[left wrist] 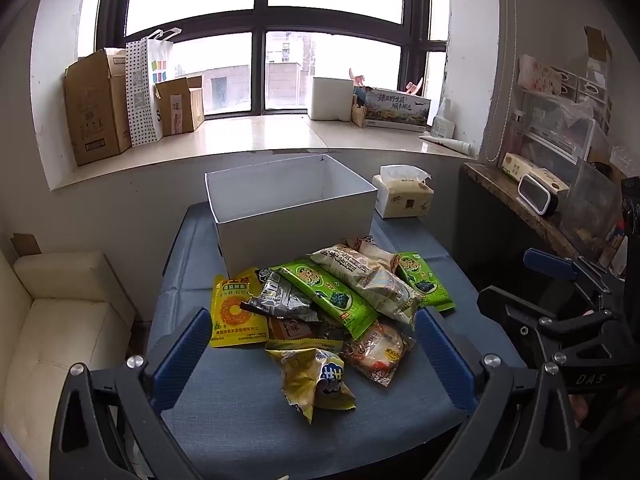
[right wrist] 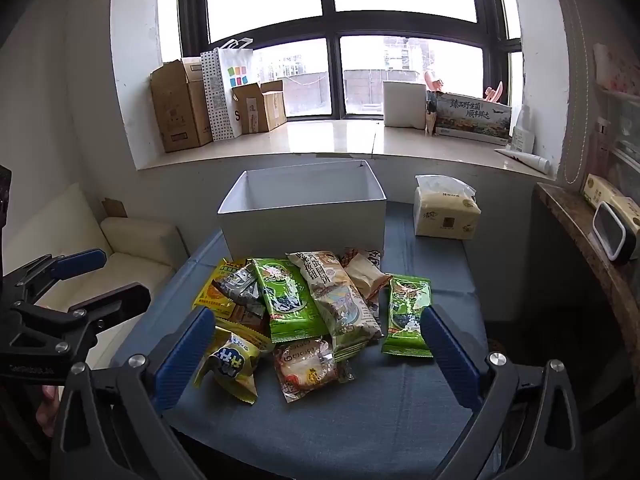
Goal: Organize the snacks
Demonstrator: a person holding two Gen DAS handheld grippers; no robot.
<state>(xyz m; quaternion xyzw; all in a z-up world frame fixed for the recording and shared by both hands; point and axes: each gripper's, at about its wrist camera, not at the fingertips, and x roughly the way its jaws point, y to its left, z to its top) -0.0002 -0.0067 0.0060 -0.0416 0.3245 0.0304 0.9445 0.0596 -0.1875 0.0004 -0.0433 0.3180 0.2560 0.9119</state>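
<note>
A pile of several snack packets [left wrist: 320,312] [right wrist: 304,312] lies on a blue-clothed table [left wrist: 248,420] [right wrist: 360,420], in front of an open, empty white box [left wrist: 292,216] [right wrist: 304,216]. The pile holds green seaweed packs [left wrist: 324,296] [right wrist: 408,316], a yellow pouch [left wrist: 234,312], a beige biscuit bag [right wrist: 340,300] and a clear-wrapped bun [right wrist: 308,364]. My left gripper [left wrist: 316,348] hovers open over the near side of the pile, nothing between its blue pads. My right gripper [right wrist: 320,344] hovers open beside it, also holding nothing. Each gripper shows at the other view's edge.
A tissue pack [left wrist: 404,196] [right wrist: 446,212] stands right of the box. A cream sofa [left wrist: 60,332] sits left of the table. A wooden shelf [right wrist: 592,240] with a small clock runs along the right. Cardboard boxes [left wrist: 96,108] line the windowsill.
</note>
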